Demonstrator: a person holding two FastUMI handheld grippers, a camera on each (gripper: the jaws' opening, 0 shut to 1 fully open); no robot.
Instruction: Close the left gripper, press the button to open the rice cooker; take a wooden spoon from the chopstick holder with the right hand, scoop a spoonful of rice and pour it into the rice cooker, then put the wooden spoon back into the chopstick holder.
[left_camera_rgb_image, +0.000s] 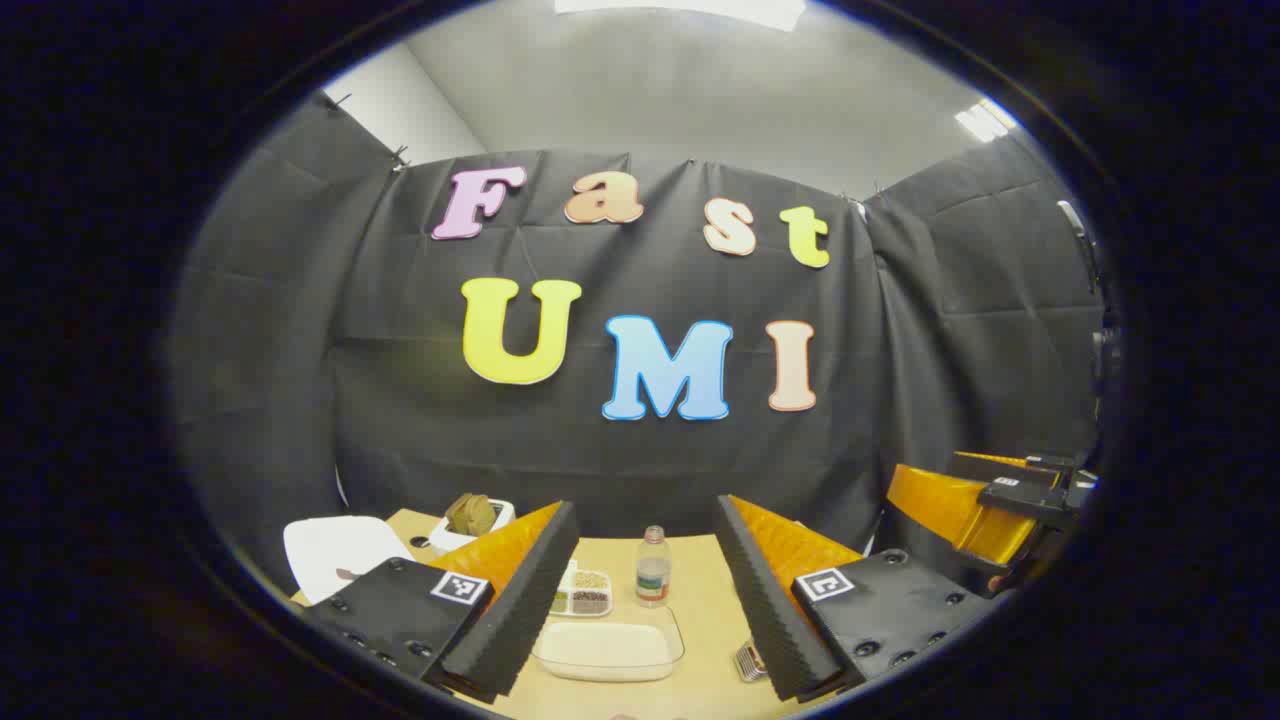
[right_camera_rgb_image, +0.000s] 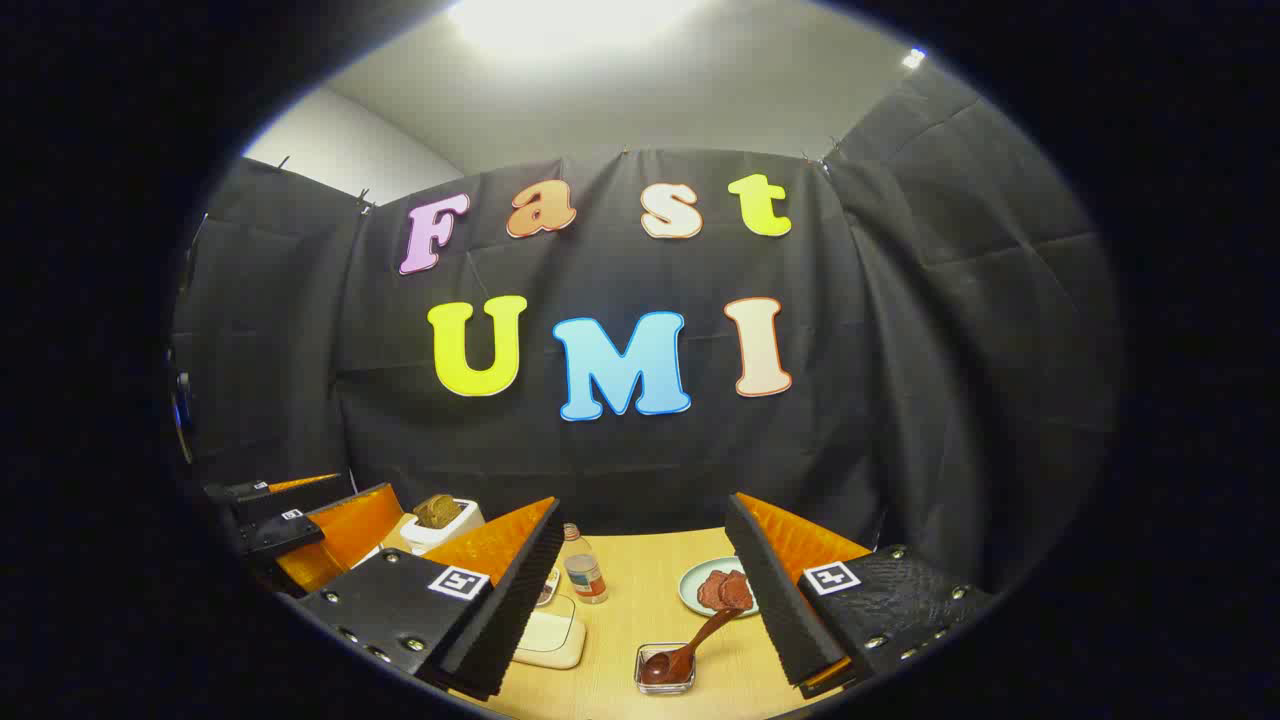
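- Wooden spoon (right_camera_rgb_image: 690, 645) lies low between the right tongs (right_camera_rgb_image: 645, 590) in the right gripper view, bowl down in a small clear square holder (right_camera_rgb_image: 665, 672), handle slanting up and to the right toward a plate (right_camera_rgb_image: 700, 590) of reddish-brown food.
- The right tongs are spread wide and hold nothing; the spoon sits just ahead of and below them, a little right of the midline, so this is the nearer hand for it.
- The handle's long axis runs diagonally across the gap, so I judge the tongs would have to drop and turn to close across it.
- The left tongs (left_camera_rgb_image: 648, 590) are also spread wide and empty, above the tan tabletop (left_camera_rgb_image: 700, 600). The task asks for them pressed together before the button press, which I judge not yet done.
- A clear tray of pale rice (left_camera_rgb_image: 608, 650) lies straight ahead between the left tongs.
- A white shape at the left edge (left_camera_rgb_image: 335, 555) may be the rice cooker; I cannot tell.
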